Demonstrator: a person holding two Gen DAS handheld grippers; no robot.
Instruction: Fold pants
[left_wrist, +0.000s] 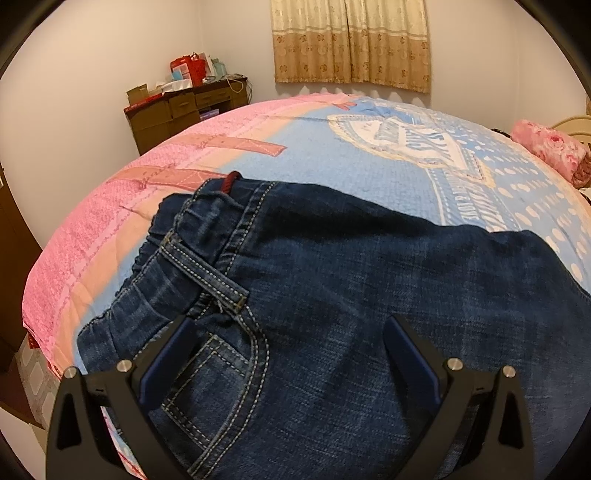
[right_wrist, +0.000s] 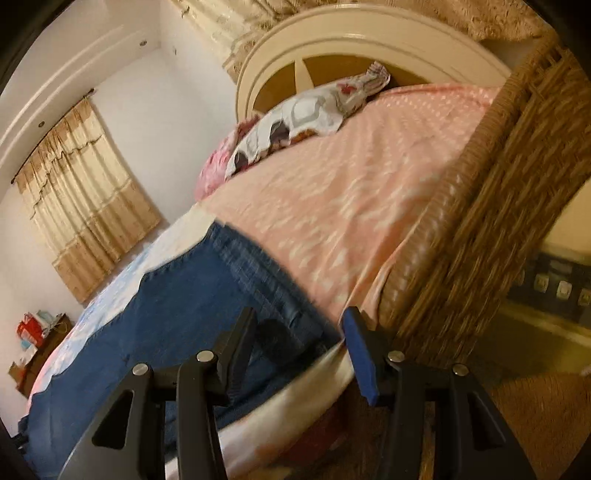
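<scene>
Dark blue jeans (left_wrist: 351, 295) lie flat on the bed, waistband (left_wrist: 173, 258) with belt loop at the left, front pocket near me. My left gripper (left_wrist: 288, 332) is open just above the pocket area, fingers apart, holding nothing. In the right wrist view the jeans (right_wrist: 177, 314) stretch along the bed's near edge. My right gripper (right_wrist: 299, 325) is open at the bed's edge, over the jeans' end, empty. That view is tilted and blurred.
The bedspread (left_wrist: 332, 155) is pink and blue. Pillows (right_wrist: 295, 122) lie by the cream headboard (right_wrist: 332, 44). A wicker basket (right_wrist: 498, 221) stands beside the bed at right. A cluttered wooden desk (left_wrist: 184, 107) stands by the far wall, curtains (left_wrist: 351, 40) above.
</scene>
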